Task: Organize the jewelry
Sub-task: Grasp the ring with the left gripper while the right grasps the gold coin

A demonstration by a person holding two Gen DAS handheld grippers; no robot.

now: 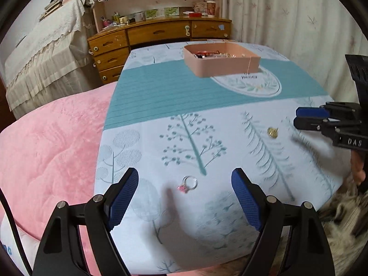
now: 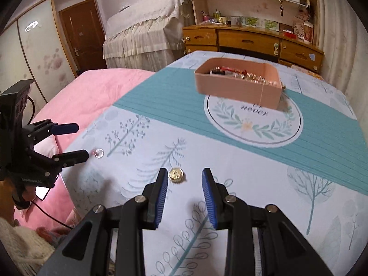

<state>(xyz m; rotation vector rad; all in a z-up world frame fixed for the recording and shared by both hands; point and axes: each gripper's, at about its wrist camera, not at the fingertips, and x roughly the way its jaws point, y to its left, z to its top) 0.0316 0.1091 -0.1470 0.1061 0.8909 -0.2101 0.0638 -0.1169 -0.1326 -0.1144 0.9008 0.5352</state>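
A silver ring with a pink stone (image 1: 189, 183) lies on the patterned cloth (image 1: 207, 138), just ahead of my left gripper (image 1: 185, 176). The jaws stand wide open and the pads do not touch it. In the right wrist view the ring (image 2: 99, 153) sits right off the tip of the left gripper (image 2: 82, 140). A small round gold piece (image 2: 176, 175) lies on the cloth by the left fingertip of my right gripper (image 2: 184, 174), whose jaws are narrowly open with nothing between the pads. That gold piece (image 1: 273, 131) lies below the right gripper (image 1: 296, 117).
A pink box (image 1: 226, 67) holding several pieces of jewelry stands farther back on the cloth, also in the right wrist view (image 2: 239, 90). A pink blanket (image 1: 50, 142) lies to the left. A wooden desk with drawers (image 1: 158, 32) and curtains stand behind.
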